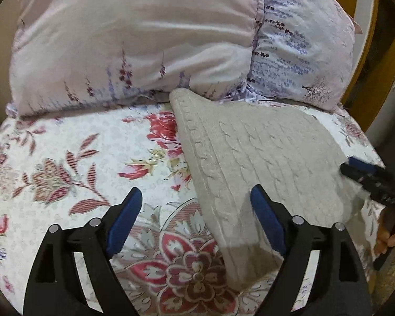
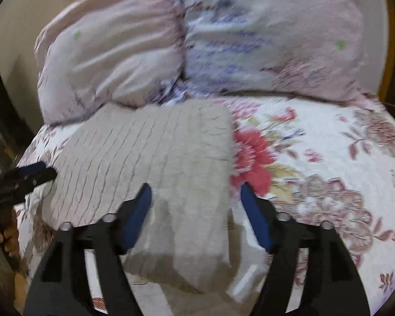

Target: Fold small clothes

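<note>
Left wrist view: left gripper (image 1: 194, 205) gaping, gripping nothing; folded beige knit garment (image 1: 258, 155) lying at 1 o'clock. Right gripper (image 2: 196, 197) spread wide, seemingly holding nothing, garment beneath, picture blurred.

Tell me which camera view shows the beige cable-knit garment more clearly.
The left wrist view: the beige cable-knit garment is sharp there, with its knit pattern and folded edge visible on the floral bedsheet. The right wrist view shows it more centrally, but blurred.
</note>
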A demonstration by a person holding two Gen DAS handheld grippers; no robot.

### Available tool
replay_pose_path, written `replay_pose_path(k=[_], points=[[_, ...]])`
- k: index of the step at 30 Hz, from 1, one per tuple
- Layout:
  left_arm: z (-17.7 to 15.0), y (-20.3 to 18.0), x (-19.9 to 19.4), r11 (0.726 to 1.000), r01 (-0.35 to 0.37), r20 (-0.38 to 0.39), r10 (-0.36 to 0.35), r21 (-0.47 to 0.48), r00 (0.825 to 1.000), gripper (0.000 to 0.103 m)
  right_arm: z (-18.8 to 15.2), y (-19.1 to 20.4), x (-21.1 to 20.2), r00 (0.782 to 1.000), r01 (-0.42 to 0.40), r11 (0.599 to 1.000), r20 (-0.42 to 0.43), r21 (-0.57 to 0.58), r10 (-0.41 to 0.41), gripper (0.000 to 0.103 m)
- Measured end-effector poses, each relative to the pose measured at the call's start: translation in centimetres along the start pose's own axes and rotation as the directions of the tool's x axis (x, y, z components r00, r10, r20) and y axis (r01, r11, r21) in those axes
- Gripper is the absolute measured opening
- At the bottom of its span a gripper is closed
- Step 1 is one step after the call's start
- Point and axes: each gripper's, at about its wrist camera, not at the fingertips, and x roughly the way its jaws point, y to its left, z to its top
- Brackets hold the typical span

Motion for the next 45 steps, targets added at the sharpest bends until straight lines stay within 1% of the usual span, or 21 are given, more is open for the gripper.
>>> replay_pose_path(k=[2,5,7,11,12,15,17,20,22,24,28,34,41,45], points=[[-0.4,-0.2,-0.6,1.000,-0.019,0.015,0.019,0.004,1.000,0.091,-0.3,-0.5,-0.7,1.000,0.005,1.000,0.015,0.027,-0.006,0.075],[-1.1,-0.4,-1.2,0.999,-0.045,0.030,0.045,0.003,0.999,0.098,-0.9,-1.2,-1.3,1.000,0.013,0.998,0.018,0.065,-0.014,0.079],[-1.7,-0.5,-1.7,0.997,-0.079,0.047,0.078,0.007,0.996,0.102,-1.5,-1.4,-1.8,0.999,0.034,0.996,0.026,0.077,-0.036,0.083],[-2.3,-0.8,-2.3,0.995,-0.103,0.060,0.101,0.016,0.993,0.102,-2.3,-1.2,-2.4,0.997,0.058,0.996,0.041,0.075,-0.061,0.092],[-2.6,-0.8,-2.4,0.995,-0.103,0.059,0.102,0.015,0.993,0.102,-2.5,-1.0,-2.5,0.996,0.077,0.995,0.041,0.071,-0.080,0.096],[-3.3,-1.0,-2.8,0.994,-0.112,0.053,0.112,0.002,0.992,0.102,-3.0,-0.2,-3.1,0.991,0.121,0.991,0.059,0.053,-0.124,0.101],[-4.0,-1.1,-3.2,0.994,-0.111,0.056,0.112,-0.007,0.992,0.102,-3.5,0.4,-3.5,0.987,0.142,0.989,0.071,0.044,-0.145,0.101],[-5.0,-1.2,-3.7,0.996,-0.083,0.050,0.084,-0.027,0.995,0.102,-4.2,1.0,-3.7,0.984,0.160,0.986,0.067,0.045,-0.163,0.101],[-5.5,-1.5,-3.7,0.997,-0.069,0.027,0.070,-0.030,0.997,0.102,-4.7,1.2,-3.3,0.988,0.148,0.988,0.026,0.047,-0.150,0.101],[-6.1,-1.8,-3.5,0.998,-0.060,0.005,0.060,-0.026,0.998,0.102,-5.1,1.4,-2.6,0.994,0.105,0.993,-0.030,0.057,-0.104,0.101],[-6.8,-2.9,-2.7,0.997,-0.080,-0.048,0.080,0.008,0.996,0.102,-6.1,2.2,-2.1,0.994,0.092,0.994,-0.061,0.063,-0.088,0.101],[-6.9,-4.2,-1.7,0.992,-0.109,-0.082,0.113,0.060,0.990,0.102,-7.5,3.3,-1.3,0.982,0.143,0.989,-0.129,0.048,-0.136,0.101],[-7.3,-4.3,-0.7,0.993,-0.105,-0.128,0.112,0.061,0.985,0.102,-8.1,3.9,-1.4,0.974,0.188,0.982,-0.135,0.023,-0.183,0.101],[-7.4,-4.5,-0.6,0.991,-0.115,-0.131,0.123,0.068,0.984,0.102,-8.3,4.3,-1.3,0.968,0.210,0.978,-0.139,0.003,-0.208,0.101]])
